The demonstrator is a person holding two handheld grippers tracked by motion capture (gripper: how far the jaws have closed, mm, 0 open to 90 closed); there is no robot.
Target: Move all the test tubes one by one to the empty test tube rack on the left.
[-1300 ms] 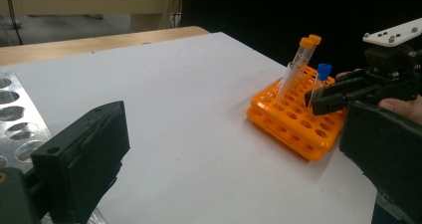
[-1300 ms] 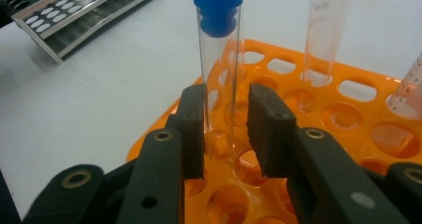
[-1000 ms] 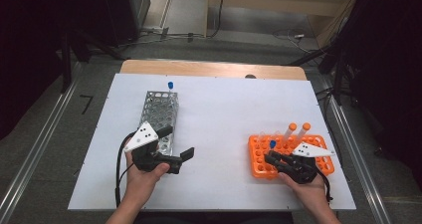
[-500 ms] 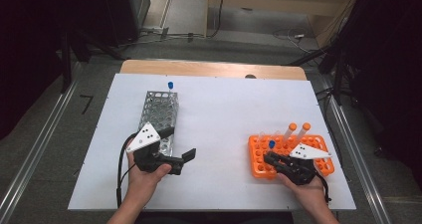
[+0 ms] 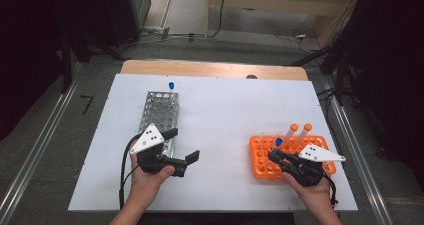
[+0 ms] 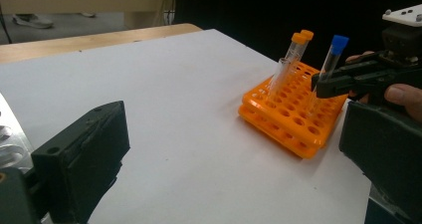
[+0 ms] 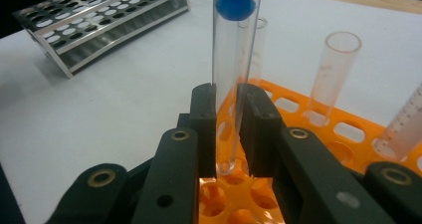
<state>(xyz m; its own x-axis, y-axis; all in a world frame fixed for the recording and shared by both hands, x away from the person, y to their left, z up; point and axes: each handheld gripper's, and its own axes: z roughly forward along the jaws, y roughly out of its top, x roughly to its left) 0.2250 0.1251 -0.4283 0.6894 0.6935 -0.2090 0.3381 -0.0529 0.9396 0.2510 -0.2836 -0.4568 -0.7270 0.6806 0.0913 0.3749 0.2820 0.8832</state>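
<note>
2 fingers [image 7: 204,129] clamp the blue-capped tube [image 7: 233,59] upright.

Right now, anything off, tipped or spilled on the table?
Nothing stands out. Orange plastic tube rack and steel mesh rack sit flat; the clear blue-capped tube is upright in the right gripper, whose jaws are shut on it. No spills.
</note>
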